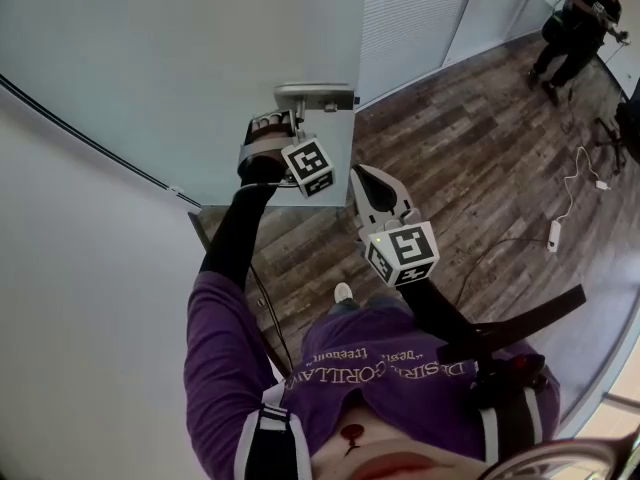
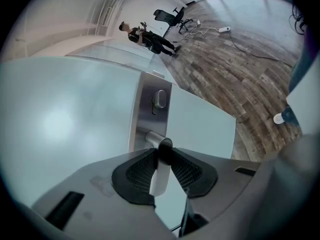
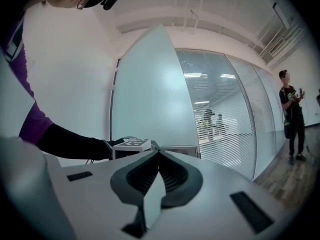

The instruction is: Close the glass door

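Door [image 1: 180, 68] handle [image 2: 153, 138] sits clamped in left hand-held gripper [image 2: 161, 159], clear only in its view; right hand-held gripper [image 3: 158, 158] closed, empty.

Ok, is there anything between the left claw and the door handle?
Nothing visible. The left claw is already closed on the door handle of the glass door; the right claw hangs apart, closed and empty.

Only real text: gold lettering on the purple shirt [image 1: 400, 363], near edge of the head view. It's upside down and warped, roughly "DESIR… GORILLA…" plus a smaller line, can't confirm. Cubes on the left gripper [image 1: 295, 115] and right gripper [image 1: 360, 176] carry black-and-white square marker codes, no characters. Nothing else legible.
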Available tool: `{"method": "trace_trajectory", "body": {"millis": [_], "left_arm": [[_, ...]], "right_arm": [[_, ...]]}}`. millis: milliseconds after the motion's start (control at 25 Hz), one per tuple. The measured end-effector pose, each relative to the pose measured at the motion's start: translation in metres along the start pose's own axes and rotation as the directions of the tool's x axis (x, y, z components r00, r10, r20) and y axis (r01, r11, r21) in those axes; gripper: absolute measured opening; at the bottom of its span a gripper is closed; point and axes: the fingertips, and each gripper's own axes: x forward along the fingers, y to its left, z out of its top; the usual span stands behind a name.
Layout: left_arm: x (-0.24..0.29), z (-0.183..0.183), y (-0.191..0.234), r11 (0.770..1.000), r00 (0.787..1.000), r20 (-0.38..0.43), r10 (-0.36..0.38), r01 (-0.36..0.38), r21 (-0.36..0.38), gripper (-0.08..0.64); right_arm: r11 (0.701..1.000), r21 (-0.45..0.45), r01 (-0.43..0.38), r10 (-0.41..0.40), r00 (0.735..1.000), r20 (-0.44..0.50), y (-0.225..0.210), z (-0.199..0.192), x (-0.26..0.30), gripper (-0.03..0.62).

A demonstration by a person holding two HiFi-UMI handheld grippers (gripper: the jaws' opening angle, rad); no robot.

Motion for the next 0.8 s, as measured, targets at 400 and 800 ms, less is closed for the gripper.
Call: {"method": "trace_trajectory", "body": {"millis": [400, 800], "left_arm": [[0.067, 0.024, 0.053, 0.999, 0.999, -0.036, 0.040, -0.041, -0.033, 0.098], [0.127, 0.029, 0.083, 0.997, 0.997, -0.078, 0.028, -0.034, -0.072, 0.098]], "right_arm": [[0.999, 0.022, 0.038, -0.038, 0.999, -0.018, -0.053, 0.014, 0.039, -0.003], [0.998, 0.014, -0.055, 0.055, 0.998, 0.012, -0.109, 0.030, 0.119, -0.003]]}}
